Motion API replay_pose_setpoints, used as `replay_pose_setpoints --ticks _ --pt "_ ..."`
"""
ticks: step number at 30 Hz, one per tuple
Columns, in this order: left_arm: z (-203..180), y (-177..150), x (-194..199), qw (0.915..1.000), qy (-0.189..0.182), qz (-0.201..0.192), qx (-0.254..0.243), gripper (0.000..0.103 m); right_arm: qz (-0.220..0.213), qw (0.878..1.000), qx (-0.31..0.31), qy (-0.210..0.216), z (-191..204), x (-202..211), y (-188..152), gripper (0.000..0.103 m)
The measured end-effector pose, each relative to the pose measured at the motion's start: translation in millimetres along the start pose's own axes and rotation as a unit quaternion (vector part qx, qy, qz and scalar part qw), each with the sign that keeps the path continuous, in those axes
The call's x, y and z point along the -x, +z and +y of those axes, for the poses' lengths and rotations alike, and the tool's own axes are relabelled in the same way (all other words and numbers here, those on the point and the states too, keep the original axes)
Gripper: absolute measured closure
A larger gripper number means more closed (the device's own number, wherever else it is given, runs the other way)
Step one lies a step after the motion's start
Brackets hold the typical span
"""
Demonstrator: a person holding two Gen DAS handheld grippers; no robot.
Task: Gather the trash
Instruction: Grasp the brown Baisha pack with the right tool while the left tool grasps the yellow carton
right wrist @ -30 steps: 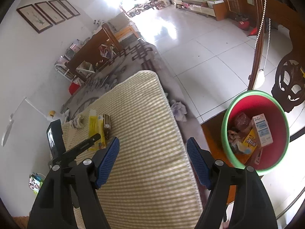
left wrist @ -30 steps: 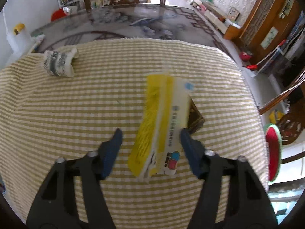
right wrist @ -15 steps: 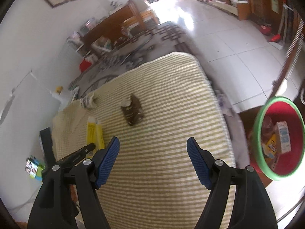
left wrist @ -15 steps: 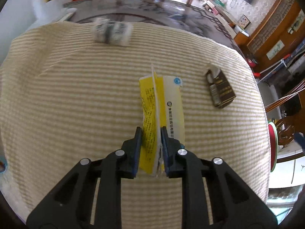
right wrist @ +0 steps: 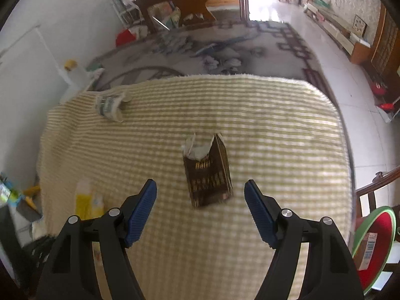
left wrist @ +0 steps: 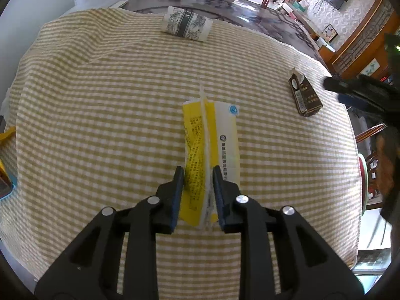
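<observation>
Left wrist view: left gripper pinches the yellow carton; right gripper hangs open, brown carton at 12 o'clock.

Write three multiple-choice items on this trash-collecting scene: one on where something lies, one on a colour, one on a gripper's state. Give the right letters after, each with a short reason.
1. Where does the dark brown carton lie?
A. On the checked cloth, ahead of the right gripper
B. Inside the bin
C. On the floor tiles

2. What colour is the inside of the bin at the table's edge?
A. Blue
B. Red
C. White

3. How does the left gripper stand?
A. Wide open over bare cloth
B. Shut on the yellow and white carton
C. Shut on the rolled paper

Answers:
1 A: the carton lies on the checked cloth, ahead of the open right gripper.
2 B: the bin has a green rim and red inner wall.
3 B: both pads press the yellow and white carton; the rolled paper lies far off, untouched.
</observation>
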State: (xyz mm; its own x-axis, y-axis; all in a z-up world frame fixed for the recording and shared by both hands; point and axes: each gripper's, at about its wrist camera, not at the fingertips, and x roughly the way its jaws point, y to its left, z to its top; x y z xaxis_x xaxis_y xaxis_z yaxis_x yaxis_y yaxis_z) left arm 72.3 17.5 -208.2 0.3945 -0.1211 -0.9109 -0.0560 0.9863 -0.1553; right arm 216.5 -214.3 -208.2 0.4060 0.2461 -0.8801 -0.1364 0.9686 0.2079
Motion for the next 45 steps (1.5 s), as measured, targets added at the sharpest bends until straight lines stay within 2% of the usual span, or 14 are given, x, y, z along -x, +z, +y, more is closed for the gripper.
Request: replay_pose_setpoints --ticks 1,3,9,12,16,20,24,27,30,33,45 --pt "1 -1 2 1.0000 0.000 -0.002 0.000 0.071 0.008 1.000 -0.004 -0.003 0 -9 4 0.033" --pt "4 -4 9 1.0000 0.001 -0.009 -0.001 0.068 0.026 1.000 -0.006 -0.014 -1 -26 9 0.033" --pt "12 -5 16 0.9998 0.003 -0.017 0.003 0.065 0.059 0.998 -0.016 -0.022 -9 -51 7 0.034" --pt "13 -3 16 0.9998 0.002 -0.019 0.004 0.065 0.063 0.998 -0.013 -0.023 -10 -52 5 0.049" --pt "11 -2 15 0.9998 -0.001 -0.019 0.001 0.065 0.059 0.998 -0.005 -0.023 -8 -46 2 0.053" --pt "7 0 14 0.9998 -0.003 -0.020 -0.004 0.064 0.057 0.998 -0.004 -0.019 -5 -40 -3 0.053" --pt "4 4 9 0.9998 -0.005 -0.018 0.002 0.059 0.057 0.998 0.002 -0.023 -3 -39 -6 0.052" --pt "-1 8 2 0.9999 -0.010 -0.012 -0.001 0.059 0.054 0.998 -0.003 -0.027 -4 -39 -6 0.051" --pt "-8 10 -4 0.9999 -0.011 -0.008 -0.007 0.059 0.052 0.998 -0.016 -0.021 -8 -38 -7 0.044" --pt "-14 12 -9 0.9998 -0.005 -0.009 -0.015 0.056 0.048 0.998 -0.020 -0.022 -12 -35 -7 0.044" --pt "-19 20 -25 0.9999 0.002 0.001 -0.016 0.056 0.043 0.998 -0.008 -0.037 -10 -32 -4 0.040"
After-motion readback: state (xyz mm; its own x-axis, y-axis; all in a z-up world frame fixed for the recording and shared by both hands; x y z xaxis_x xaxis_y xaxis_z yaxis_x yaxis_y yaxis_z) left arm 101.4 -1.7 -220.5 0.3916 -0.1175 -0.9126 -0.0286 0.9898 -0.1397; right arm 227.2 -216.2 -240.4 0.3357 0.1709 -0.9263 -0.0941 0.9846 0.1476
